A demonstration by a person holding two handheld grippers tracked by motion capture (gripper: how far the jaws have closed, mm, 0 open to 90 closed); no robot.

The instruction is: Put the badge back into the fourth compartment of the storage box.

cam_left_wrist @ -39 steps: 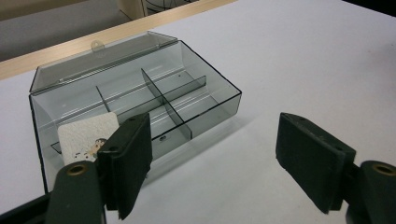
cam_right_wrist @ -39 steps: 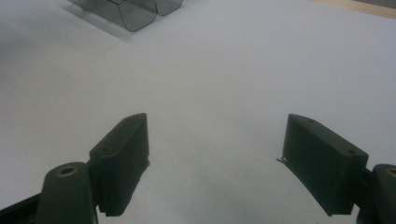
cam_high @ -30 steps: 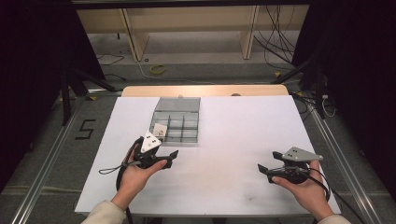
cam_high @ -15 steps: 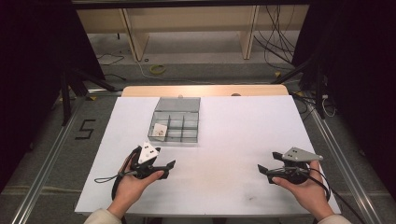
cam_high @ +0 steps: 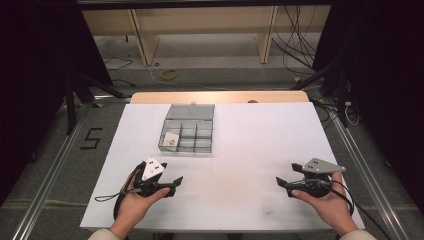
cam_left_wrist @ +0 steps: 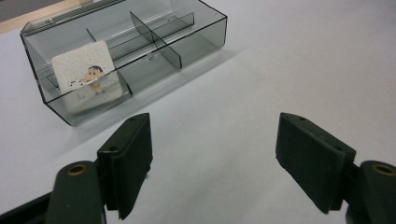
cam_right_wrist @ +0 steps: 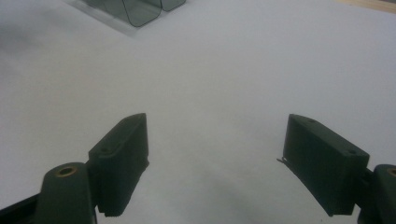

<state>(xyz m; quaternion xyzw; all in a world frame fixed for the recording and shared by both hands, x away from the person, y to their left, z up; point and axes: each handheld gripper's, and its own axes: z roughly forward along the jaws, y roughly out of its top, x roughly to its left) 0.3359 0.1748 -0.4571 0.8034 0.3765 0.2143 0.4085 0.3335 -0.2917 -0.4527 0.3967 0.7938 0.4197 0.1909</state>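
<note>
My left tongs (cam_high: 176, 182) are spread with nothing between the jaws, low over the near left of the white desk (cam_high: 250, 150). My right tongs (cam_high: 281, 183) are spread and empty too, near the right edge. Just beyond the left tongs sits a clear grey box (cam_left_wrist: 126, 51) with dividers. A small picture card (cam_left_wrist: 86, 74) leans in its near left compartment, well apart from both tongs.

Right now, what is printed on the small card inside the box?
A small cartoon figure on a white card, clearest in the left gripper view; the box is smoky grey.
</note>
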